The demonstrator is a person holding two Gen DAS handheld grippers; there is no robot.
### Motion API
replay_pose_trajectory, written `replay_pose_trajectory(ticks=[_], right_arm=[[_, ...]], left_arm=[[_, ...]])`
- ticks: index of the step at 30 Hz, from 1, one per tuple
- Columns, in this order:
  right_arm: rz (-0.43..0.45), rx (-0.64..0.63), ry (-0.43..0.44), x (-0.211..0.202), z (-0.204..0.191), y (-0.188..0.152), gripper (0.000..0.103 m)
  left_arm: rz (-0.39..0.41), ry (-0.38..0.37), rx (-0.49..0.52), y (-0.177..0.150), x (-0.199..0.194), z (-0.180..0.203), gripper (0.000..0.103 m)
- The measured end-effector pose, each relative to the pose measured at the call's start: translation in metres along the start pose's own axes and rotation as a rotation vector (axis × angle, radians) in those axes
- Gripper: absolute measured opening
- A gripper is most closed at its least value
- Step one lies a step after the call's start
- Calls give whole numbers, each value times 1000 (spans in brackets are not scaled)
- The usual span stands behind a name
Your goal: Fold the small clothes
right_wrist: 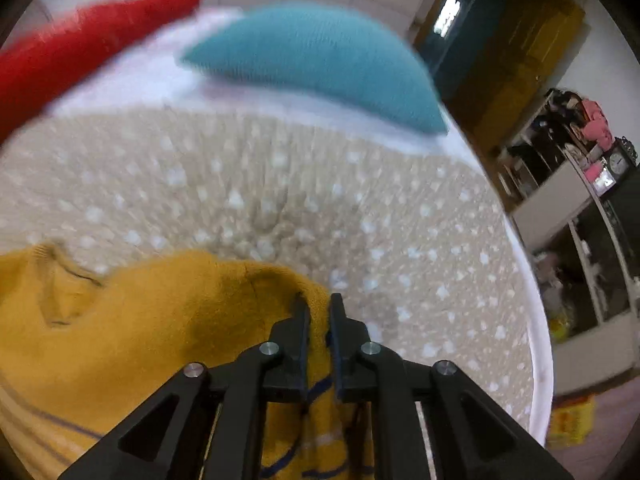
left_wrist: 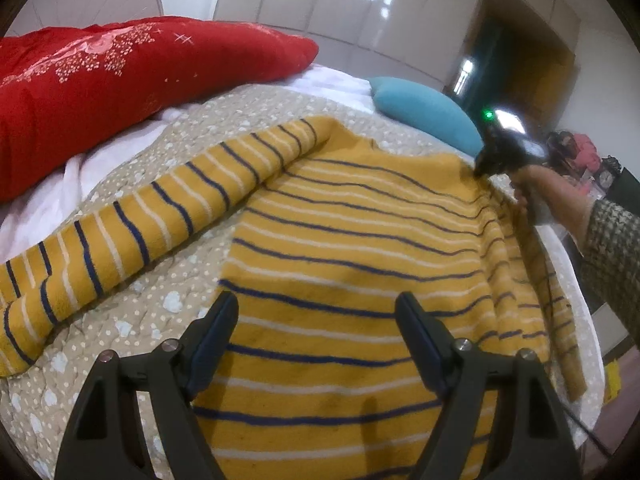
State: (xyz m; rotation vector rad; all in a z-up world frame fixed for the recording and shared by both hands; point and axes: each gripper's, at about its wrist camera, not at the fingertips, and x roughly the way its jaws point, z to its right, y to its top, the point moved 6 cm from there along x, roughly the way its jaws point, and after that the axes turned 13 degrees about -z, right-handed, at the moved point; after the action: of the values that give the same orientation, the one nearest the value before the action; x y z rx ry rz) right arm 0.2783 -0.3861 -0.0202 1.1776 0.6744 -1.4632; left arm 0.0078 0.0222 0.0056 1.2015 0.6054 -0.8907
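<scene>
A small mustard-yellow sweater with navy and white stripes lies spread on the dotted beige quilt. One sleeve stretches out to the left. My left gripper is open above the sweater's lower body, holding nothing. My right gripper is shut on the sweater's shoulder edge near the neckline. It also shows in the left wrist view, at the sweater's far right corner.
A red floral quilt lies at the back left and a teal pillow at the back right. The bed's white edge runs along the right. Shelves with clutter stand beyond it.
</scene>
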Motion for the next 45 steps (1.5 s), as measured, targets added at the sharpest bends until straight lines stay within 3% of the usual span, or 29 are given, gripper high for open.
replay_pose_trajectory(ticks=[1,3,4,5,8,11,14,18,23,25,26,27,28,29,32,34,36,38,40,42,44,45], right_arm=[[-19,-15,-20,7,-7,-2,12],[22,-22,-22,0,-8,-12,27],[31,-22,2,-5,-6,-19,43],[40,-18,39,-14,0,-31,51],[75,27,142,-46,36,-75,59],[79,136,269,-73,90,-149,68],[76,206,359,-84,128,-224,73],[63,255,414,-77,155,-318,76],[84,246,519,-66,124,-392,75],[121,217,541,-73,108,-407,75],[135,197,552,-75,96,-412,67],[135,178,562,-74,86,-415,51],[124,156,564,-72,77,-417,14],[112,135,561,-72,75,-417,12],[152,217,548,-79,116,-412,10],[173,328,469,-75,165,-409,10],[175,436,317,-65,221,-402,11],[127,540,232,-45,266,-397,17],[63,643,237,-28,292,-399,17],[74,680,248,-36,294,-404,23],[124,610,309,-56,266,-409,49],[144,561,363,-65,247,-407,54]], left_arm=[[4,3,-2,0,-1,-1,79],[19,3,-6,0,-5,-3,79],[24,0,-7,0,-6,-3,80],[26,-1,-7,-1,-7,-2,80],[30,-3,0,-5,-10,1,80],[29,-10,2,-11,-14,6,80],[10,-30,-9,-19,-16,12,80],[-1,-58,-9,-30,-30,28,80],[24,-30,37,-48,-60,48,81],[33,-14,52,-54,-69,53,85],[33,-6,57,-56,-72,55,85],[30,4,63,-58,-74,56,85],[22,15,72,-60,-76,58,85],[18,23,78,-61,-76,58,85],[21,49,78,-64,-79,53,85],[15,62,61,-63,-77,46,85],[-4,64,37,-62,-72,40,85],[-23,63,14,-60,-67,34,85],[-20,62,1,-60,-68,29,85],[-13,82,-8,-58,-70,21,85],[-13,105,-33,-57,-68,7,85],[-16,115,-47,-56,-67,0,85]])
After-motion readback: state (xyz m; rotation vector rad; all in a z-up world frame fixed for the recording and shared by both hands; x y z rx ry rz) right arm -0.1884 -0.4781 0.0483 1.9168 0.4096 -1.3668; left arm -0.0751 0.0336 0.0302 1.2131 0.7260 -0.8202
